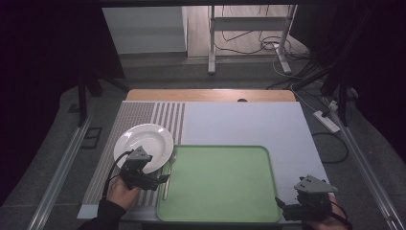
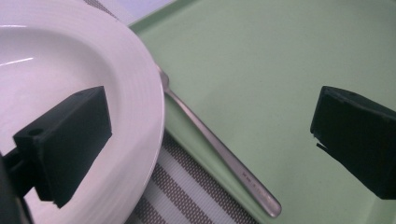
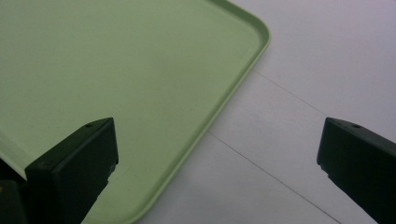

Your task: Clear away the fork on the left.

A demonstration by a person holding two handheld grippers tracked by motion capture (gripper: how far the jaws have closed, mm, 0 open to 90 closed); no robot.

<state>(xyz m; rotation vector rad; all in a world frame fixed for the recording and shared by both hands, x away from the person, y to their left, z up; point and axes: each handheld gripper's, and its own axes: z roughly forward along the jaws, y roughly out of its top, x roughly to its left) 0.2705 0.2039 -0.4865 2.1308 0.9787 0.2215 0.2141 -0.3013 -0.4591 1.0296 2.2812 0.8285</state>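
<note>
My spread left gripper [image 2: 210, 135] straddles the slim metal utensil [image 2: 219, 154]; closing crooked could clip the round white plate [image 2: 140, 93].

Beyond the wooden-edged table [image 1: 210, 95], grey floor [image 1: 182, 74], metal stand legs [image 1: 211, 43], tangled cables [image 1: 249, 45], dark curtains [image 1: 43, 57].

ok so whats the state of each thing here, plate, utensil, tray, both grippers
plate: empty, upright on the striped mat
utensil: lying flat between plate and tray, ungripped
tray: empty, flat on the table
left hand-held gripper: open, jaws either side of the utensil
right hand-held gripper: open, over the tray's corner
</note>
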